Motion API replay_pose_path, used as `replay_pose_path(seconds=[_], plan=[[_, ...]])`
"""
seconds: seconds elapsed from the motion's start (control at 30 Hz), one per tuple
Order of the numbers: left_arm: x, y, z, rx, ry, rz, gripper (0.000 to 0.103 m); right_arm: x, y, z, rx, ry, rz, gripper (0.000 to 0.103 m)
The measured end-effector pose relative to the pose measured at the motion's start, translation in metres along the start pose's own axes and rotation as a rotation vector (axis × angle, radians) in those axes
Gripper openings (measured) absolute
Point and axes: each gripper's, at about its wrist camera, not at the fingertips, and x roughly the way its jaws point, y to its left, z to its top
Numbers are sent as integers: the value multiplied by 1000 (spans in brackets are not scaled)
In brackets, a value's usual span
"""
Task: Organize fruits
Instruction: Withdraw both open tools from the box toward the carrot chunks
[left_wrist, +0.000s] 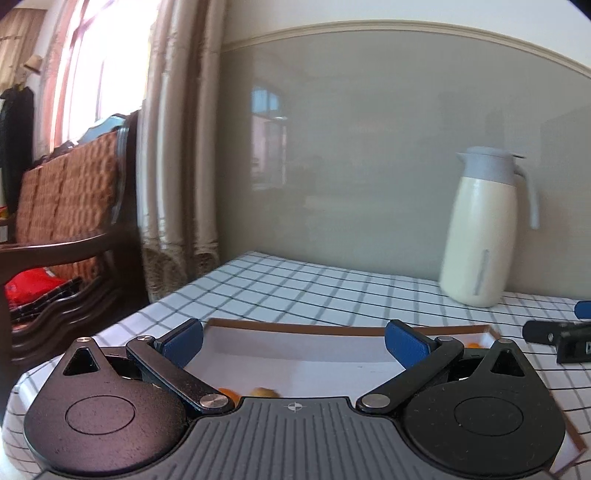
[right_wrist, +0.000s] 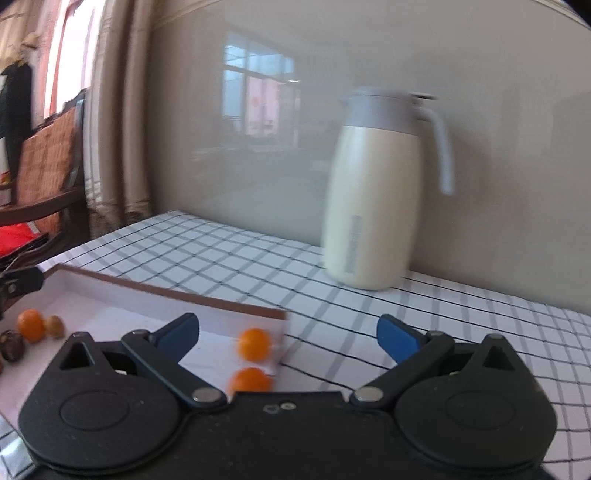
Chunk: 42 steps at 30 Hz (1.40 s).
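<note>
Count in white tray (right_wrist: 110, 295): three orange fruits (right_wrist: 254, 344) visible, two at its right end, one at left beside two brown fruits (right_wrist: 55, 326). One jug (right_wrist: 373, 206) on checked cloth (right_wrist: 258, 258). Left gripper (left_wrist: 293, 345) and right gripper (right_wrist: 288, 338): both spread wide, empty.

Two small orange fruits (right_wrist: 254, 344) are lying at the right end of the white tray (right_wrist: 122, 295); another orange fruit (right_wrist: 31, 325) and brown ones (right_wrist: 54, 326) are sitting at its left end.

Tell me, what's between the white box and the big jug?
Only bare checked tablecloth lies between the box and the jug, seen in the right wrist view.
</note>
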Motion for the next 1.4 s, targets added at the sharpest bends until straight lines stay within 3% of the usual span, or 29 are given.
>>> replay_pose_path(seconds=[0.63,0.93,1.3,1.4], plan=[[-26,-148,2,128,-34,-202,103,-43,-115,-32,80,17,-190,97],[-23,-224,-4,196,-23,-279,103,-15,-158,-49,112,98,-259,97],[-4,-242,-12,198,32,-296,103,48,-172,-48,67,237,-285,97],[2,-246,-12,195,37,-308,103,60,-176,-44,78,241,-284,97]])
